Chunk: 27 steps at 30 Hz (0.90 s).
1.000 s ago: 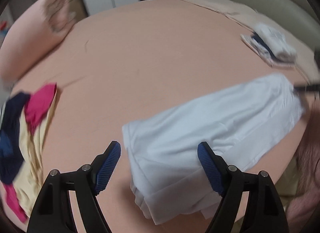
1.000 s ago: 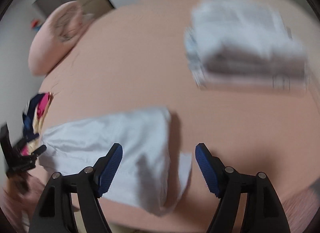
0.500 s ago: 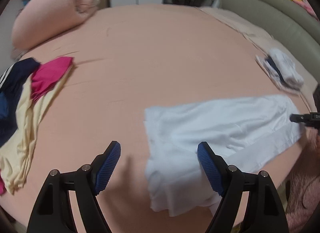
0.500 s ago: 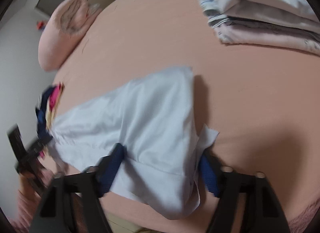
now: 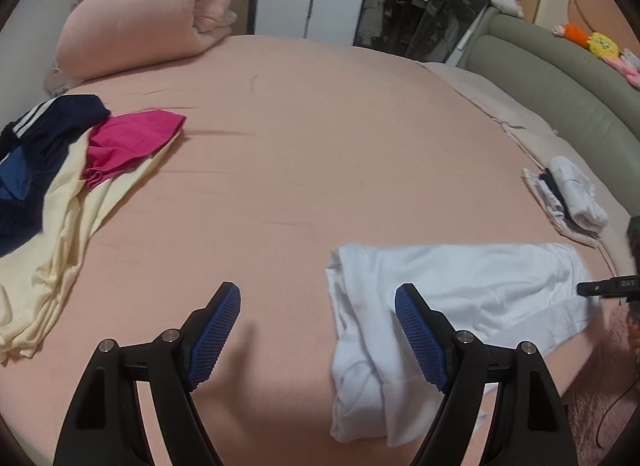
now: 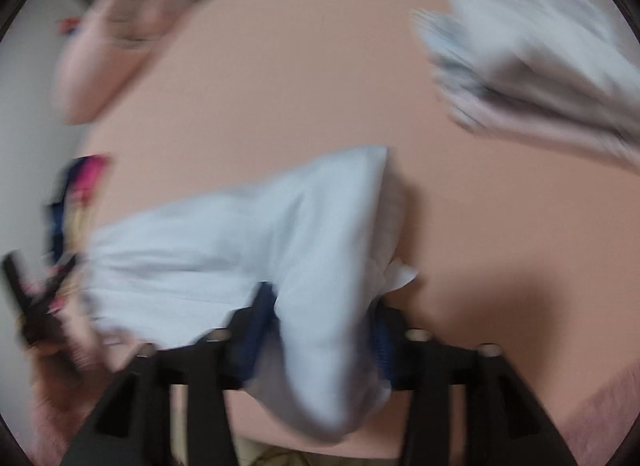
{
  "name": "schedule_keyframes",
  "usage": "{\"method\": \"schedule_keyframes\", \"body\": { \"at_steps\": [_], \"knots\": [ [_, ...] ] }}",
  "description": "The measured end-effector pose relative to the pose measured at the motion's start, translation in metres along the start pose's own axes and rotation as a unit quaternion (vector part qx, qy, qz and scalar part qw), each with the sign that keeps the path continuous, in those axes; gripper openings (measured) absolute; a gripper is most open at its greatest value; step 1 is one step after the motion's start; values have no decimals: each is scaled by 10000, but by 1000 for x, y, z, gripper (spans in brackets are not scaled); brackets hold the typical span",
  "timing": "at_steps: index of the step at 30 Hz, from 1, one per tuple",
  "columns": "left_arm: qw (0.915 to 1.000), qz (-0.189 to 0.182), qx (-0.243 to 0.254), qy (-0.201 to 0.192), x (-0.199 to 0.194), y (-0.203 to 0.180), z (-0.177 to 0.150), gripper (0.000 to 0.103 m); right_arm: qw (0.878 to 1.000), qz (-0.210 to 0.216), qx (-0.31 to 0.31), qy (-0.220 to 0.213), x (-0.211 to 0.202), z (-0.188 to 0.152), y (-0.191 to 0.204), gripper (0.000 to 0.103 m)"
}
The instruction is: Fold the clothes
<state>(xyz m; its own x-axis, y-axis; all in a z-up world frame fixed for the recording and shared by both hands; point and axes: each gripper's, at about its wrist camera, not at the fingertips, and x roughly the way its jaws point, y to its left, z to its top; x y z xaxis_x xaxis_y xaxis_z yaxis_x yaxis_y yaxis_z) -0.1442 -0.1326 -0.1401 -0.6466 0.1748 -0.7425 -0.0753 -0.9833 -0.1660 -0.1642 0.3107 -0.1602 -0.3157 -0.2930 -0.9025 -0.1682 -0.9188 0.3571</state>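
A white garment (image 5: pixel 460 286) lies spread along the near right part of the pink bed (image 5: pixel 300 145). My left gripper (image 5: pixel 318 330) hovers open over the bed at the garment's left end, with nothing between its pads; its right finger overlaps the cloth. In the blurred right wrist view, my right gripper (image 6: pixel 322 330) has the other end of the white garment (image 6: pixel 240 250) bunched between its blue pads, and its jaws are opening. The right gripper's tip (image 5: pixel 608 288) shows at the garment's right edge. The left gripper (image 6: pixel 36 298) appears at far left.
A pile of unfolded clothes lies at the left: navy shorts (image 5: pixel 32 169), a pink piece (image 5: pixel 128 141), a cream garment (image 5: pixel 60 234). A folded stack (image 5: pixel 572 197) sits at the right near the grey headboard (image 5: pixel 560 77). A rolled pink duvet (image 5: pixel 144 13) lies at the back.
The left gripper has slid left and rolled, so the garment now sits to its right. The right gripper's pads came closer around the garment's end, which bunched up between them.
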Motion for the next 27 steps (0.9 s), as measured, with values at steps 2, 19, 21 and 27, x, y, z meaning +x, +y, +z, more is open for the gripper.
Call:
{"method": "schedule_keyframes", "body": {
  "at_steps": [2,19,21,27],
  "knots": [
    [10000,2,19,-58,-2,0,0,79,9971,586,490,34,4,-6,-21,58],
    [9968,-559,-390,-421,-31,36,-3,79,9714,2001,-1281,3,4,12,187,26],
    [9942,-870,-504,-381,-31,39,-2,79,9682,1886,-1566,500,39,3,216,31],
    [9750,-2071,-797,130,-16,37,-4,79,9499,2639,-1665,186,11,-9,219,35]
  ]
}}
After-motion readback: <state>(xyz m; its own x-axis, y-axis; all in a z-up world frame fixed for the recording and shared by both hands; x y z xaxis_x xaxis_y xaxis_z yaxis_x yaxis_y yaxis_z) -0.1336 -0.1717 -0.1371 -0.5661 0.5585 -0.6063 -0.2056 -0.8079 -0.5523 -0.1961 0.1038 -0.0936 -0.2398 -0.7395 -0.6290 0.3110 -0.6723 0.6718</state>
